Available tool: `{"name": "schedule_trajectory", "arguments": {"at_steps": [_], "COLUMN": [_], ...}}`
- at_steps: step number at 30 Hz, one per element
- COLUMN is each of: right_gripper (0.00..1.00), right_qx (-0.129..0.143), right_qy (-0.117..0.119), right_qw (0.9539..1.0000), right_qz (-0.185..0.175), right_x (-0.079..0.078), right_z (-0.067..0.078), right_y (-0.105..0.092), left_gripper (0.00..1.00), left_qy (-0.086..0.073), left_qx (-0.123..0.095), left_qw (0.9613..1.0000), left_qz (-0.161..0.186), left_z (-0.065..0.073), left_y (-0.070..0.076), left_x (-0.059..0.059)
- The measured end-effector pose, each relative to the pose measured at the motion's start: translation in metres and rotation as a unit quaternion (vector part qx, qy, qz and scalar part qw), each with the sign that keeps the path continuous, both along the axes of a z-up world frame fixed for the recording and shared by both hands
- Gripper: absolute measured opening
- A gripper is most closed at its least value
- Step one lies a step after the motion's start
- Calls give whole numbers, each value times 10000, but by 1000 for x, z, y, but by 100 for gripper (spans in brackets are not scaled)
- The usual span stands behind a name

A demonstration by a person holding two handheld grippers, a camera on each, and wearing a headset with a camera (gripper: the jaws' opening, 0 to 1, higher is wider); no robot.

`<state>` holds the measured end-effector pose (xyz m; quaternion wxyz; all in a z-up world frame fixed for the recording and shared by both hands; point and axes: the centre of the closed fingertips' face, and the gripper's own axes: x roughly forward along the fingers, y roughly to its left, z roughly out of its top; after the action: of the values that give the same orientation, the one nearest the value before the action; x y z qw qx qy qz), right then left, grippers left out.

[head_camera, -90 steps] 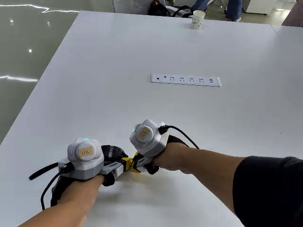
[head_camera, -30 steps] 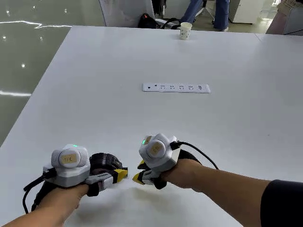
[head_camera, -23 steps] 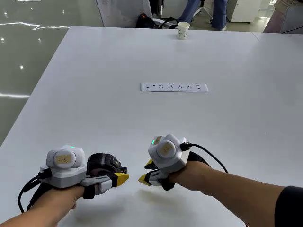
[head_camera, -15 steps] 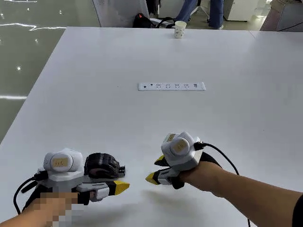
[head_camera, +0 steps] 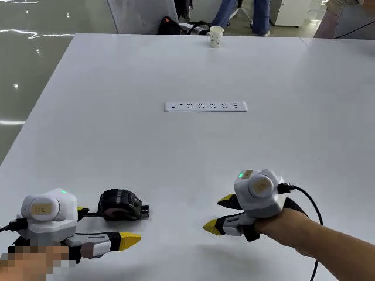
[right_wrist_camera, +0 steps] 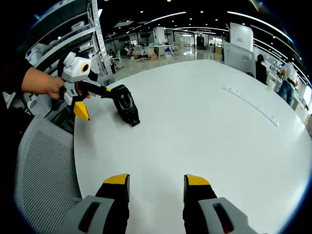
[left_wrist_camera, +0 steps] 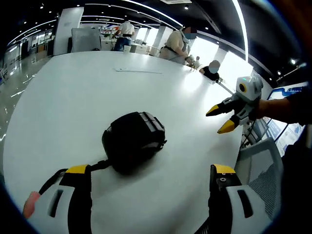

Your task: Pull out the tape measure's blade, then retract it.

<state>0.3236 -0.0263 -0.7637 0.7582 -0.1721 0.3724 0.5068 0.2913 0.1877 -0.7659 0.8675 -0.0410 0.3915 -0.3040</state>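
Tape measure (head_camera: 120,205) lies loose on table (head_camera: 193,152), between your left gripper's (head_camera: 105,224) spread, empty jaws; right gripper (head_camera: 219,213) spread, empty, well apart. Risk: unclamped case slides if you tug the blade tip (head_camera: 145,208)

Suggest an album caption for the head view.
Black round tape measure rests on the white workbench just ahead of the open left gripper; the open right gripper is held apart.

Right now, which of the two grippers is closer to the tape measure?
The left gripper: the tape measure lies just ahead of its open jaws. The right gripper hangs well off to the side, with bare table in front of it.
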Motion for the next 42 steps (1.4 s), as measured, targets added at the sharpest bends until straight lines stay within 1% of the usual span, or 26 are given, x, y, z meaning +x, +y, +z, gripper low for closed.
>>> {"name": "schedule_trajectory", "arguments": {"at_steps": [1,3,5,6,9,12,13,14,15,16,18,20,22,25,28,32,34,37,39,41,42], "right_gripper": [42,46,50,51,54,57,59,60,62,64,66,68,70,73,78,82,82,85,88,97,99], "right_qx": [-42,-47,-67,-116,-138,-145,-123,-97,-102,-126,-133,-48,14,53,64,48,-22,0,9,32,44], "right_qy": [-29,-50,-67,-103,-114,-117,-106,-107,-122,-146,-170,-164,-116,-125,-116,-170,-208,-218,-232,-310,-287], "right_qw": [10000,10000,9999,9998,9998,9998,9999,9999,9999,9998,9998,9997,9995,9991,9985,9976,9971,9962,9958,9953,9953], "right_qz": [4,7,35,86,81,32,28,35,33,11,-51,-165,-284,-393,-526,-667,-732,-845,-881,-921,-926], "right_x": [-2,-3,-4,-5,-6,-7,-9,-11,-12,-13,-13,-14,-15,-16,-16,-16,-17,-17,-17,-15,-15], "right_z": [0,2,2,1,-1,0,0,0,0,0,-1,2,3,6,9,13,13,15,16,17,17], "right_y": [-7,-15,-24,-31,-45,-56,-59,-62,-65,-69,-76,-82,-89,-103,-118,-138,-148,-158,-164,-168,-170], "left_gripper": [99,99,99,99,99,99,99,99,99,99,99,99,99,99,99,99,99,99,99,99,99], "left_qy": [-49,-93,-141,-205,-172,-194,-222,-285,-262,-247,-282,-335,-357,-401,-398,-434,-454,-490,-486,-480,-481], "left_qx": [49,116,125,135,153,204,252,298,280,281,332,366,325,407,500,508,494,553,585,618,624], "left_qw": [10000,9998,9997,9995,9994,9992,9990,9987,9988,9987,9984,9981,9982,9974,9969,9971,9972,9967,9965,9962,9962], "left_qz": [-68,-104,-136,-211,-276,-283,-290,-310,-317,-333,-354,-351,-362,-428,-464,-369,-331,-335,-358,-378,-379], "left_z": [1,1,2,2,0,1,1,2,3,4,5,8,12,12,13,19,22,25,25,25,25], "left_y": [2,4,7,5,7,10,12,14,15,15,17,21,23,26,32,43,48,52,55,57,57], "left_x": [-2,-5,-7,-11,-16,-18,-18,-18,-18,-20,-21,-21,-23,-26,-29,-27,-26,-25,-26,-26,-27]}}
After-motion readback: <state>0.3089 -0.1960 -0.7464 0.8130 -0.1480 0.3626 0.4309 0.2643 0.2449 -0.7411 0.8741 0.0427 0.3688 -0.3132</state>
